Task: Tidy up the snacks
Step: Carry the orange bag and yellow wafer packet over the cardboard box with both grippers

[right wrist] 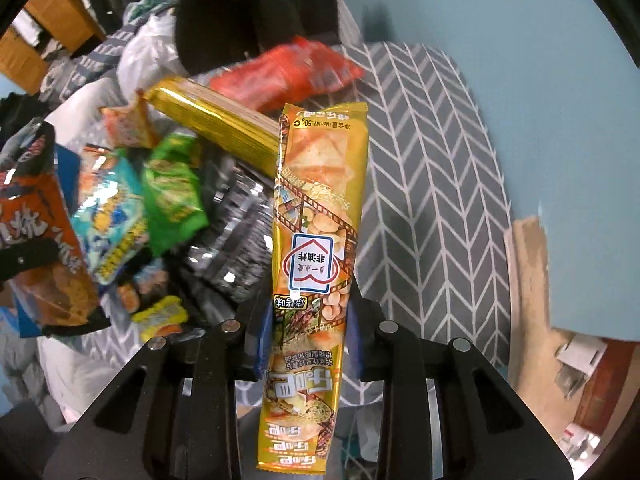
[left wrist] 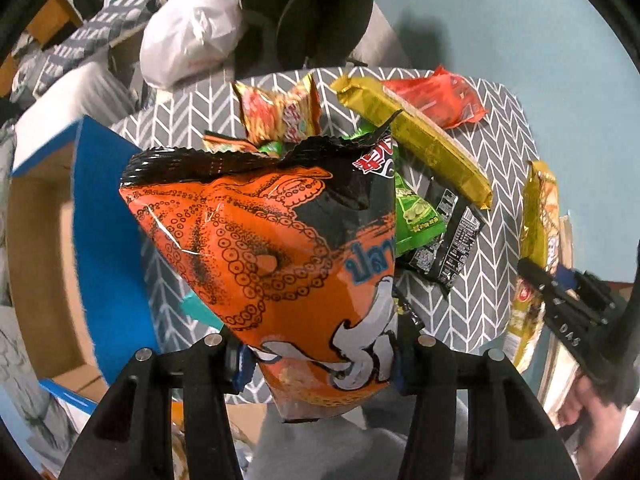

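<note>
Left gripper (left wrist: pixel 320 354) clamped on orange octopus bag (left wrist: pixel 276 256); blue box (left wrist: pixel 100 216) seen only there. Right gripper (right wrist: pixel 308 344) apparently pinching yellow cracker pack (right wrist: pixel 316 232).

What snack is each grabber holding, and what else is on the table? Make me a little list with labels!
left gripper: shut on the orange octopus bag
right gripper: shut on the long yellow cracker pack
table: grey cloth with white zigzag lines
snack pile: gold pack, red bag, green bag, black packet
box: blue cardboard, open, left of the table
</note>
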`<state>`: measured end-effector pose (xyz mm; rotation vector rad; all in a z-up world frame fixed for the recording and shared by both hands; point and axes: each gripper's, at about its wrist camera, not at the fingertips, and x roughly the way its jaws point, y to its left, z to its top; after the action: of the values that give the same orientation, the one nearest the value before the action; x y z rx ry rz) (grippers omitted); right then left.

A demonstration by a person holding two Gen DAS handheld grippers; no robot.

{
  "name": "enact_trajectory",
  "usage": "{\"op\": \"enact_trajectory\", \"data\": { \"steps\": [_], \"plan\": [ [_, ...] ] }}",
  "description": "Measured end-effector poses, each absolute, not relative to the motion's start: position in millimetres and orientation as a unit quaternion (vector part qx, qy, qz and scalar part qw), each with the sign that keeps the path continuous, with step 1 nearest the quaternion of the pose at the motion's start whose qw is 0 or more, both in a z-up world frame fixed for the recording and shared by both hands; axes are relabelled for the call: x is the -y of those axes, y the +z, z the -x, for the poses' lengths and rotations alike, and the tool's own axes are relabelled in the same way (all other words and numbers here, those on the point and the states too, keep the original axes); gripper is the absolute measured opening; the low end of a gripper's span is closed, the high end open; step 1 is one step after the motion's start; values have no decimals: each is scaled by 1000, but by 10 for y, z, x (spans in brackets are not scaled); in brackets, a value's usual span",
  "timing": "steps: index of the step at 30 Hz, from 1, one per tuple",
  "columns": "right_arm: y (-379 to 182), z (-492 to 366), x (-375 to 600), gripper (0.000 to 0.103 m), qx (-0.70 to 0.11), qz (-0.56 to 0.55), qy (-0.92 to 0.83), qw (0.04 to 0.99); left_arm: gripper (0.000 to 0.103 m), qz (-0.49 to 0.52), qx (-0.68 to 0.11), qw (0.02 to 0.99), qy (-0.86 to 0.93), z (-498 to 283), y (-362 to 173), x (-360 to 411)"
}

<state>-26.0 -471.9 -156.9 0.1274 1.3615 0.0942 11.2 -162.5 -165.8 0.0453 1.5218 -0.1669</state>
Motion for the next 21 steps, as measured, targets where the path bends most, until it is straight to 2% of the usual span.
{"op": "enact_trajectory", "data": {
  "steps": [6,21],
  "plan": [
    [-1210,187,4406,28,-615,-45,68,784,52,-47,-671,735,-79,-76,-1449,1492],
    [-817,-145,3547,28,-594,-8,141,792,52,-40,-630,774,-49,13,-1017,929]
  ]
}}
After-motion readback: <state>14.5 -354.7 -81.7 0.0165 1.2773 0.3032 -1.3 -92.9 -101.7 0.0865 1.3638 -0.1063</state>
